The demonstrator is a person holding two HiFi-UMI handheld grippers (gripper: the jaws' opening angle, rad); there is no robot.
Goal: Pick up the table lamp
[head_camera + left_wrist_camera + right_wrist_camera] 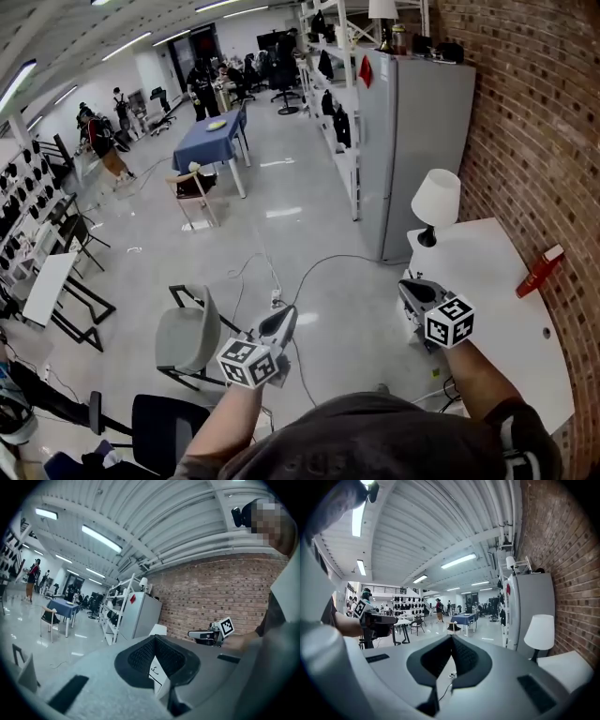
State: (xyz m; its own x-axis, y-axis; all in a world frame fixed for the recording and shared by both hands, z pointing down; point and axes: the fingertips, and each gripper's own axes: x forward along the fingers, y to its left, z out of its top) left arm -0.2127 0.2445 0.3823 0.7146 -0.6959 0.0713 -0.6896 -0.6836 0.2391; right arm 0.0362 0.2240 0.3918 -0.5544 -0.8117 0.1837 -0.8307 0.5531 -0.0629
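The table lamp (pixel 436 197), with a white shade on a thin dark stem, stands at the far corner of a white table (pixel 497 309). It also shows in the right gripper view (pixel 539 632) and, small, in the left gripper view (pixel 158 630). My right gripper (pixel 405 286) hangs over the table's near left edge, short of the lamp, jaws shut and empty (pixel 451 637). My left gripper (pixel 286 317) is held over the floor well left of the table, jaws closed tip to tip with nothing in them (pixel 154 638).
A tall grey cabinet (pixel 417 141) stands just behind the table, against the brick wall (pixel 534 122). A red box (pixel 540 270) lies on the table by the wall. A grey chair (pixel 187 337) and floor cables (pixel 281 272) are at the left. People stand far off by a blue table (pixel 211 141).
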